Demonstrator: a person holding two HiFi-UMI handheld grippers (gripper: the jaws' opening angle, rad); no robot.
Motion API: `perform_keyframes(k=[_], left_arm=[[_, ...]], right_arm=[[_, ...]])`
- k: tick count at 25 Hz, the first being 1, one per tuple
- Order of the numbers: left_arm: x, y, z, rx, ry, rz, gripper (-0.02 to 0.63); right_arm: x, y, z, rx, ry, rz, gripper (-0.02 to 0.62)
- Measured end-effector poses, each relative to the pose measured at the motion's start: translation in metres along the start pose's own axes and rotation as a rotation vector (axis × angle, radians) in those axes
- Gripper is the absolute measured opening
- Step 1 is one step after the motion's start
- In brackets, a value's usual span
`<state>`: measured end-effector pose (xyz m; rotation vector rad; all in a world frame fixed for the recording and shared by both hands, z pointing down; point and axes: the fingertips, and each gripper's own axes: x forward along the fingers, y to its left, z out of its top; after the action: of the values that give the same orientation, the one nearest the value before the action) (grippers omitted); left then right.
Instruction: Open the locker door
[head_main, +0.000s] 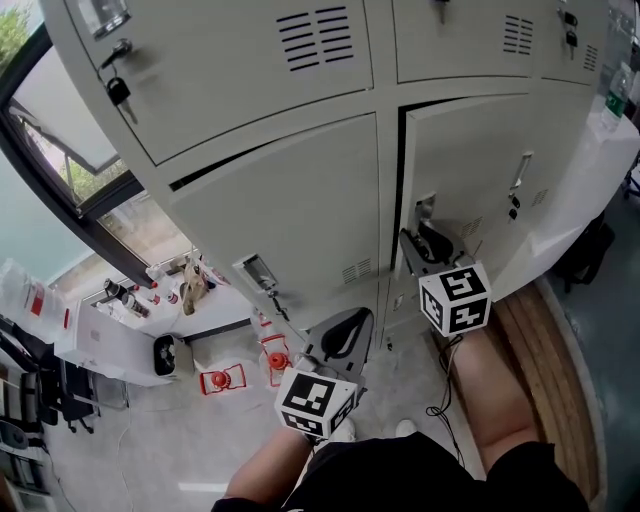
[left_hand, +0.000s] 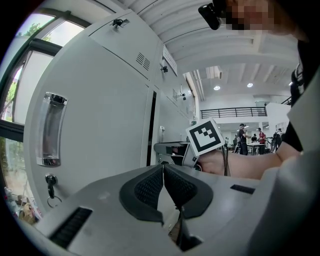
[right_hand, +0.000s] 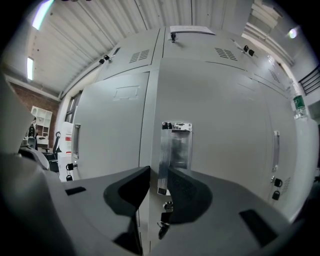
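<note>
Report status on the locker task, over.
Left claw shut, empty. Right claw shut on door handle. Locker door cracked ajar. No obstruction seen.

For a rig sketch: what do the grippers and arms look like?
The left gripper and right gripper: grey bodies, dark ribbed claw pads, each with a white cube of black square markers. Thin black cable beside the right arm. Short black sleeves.

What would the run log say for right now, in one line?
left gripper: jaws shut, empty | right gripper: jaws around door handle, grip unclear | locker door: slightly ajar
</note>
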<state>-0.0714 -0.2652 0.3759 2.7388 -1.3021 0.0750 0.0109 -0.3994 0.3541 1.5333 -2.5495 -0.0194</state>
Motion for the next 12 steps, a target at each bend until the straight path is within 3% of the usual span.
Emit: perform_keyframes(k=[12], left_arm=[[0.008, -0.033, 0.003, 0.011, -0.013, -0.085, 0.021]], right_arm=[[-0.041, 0.0, -0.005, 0.012, -0.025, 0.109, 0.161]])
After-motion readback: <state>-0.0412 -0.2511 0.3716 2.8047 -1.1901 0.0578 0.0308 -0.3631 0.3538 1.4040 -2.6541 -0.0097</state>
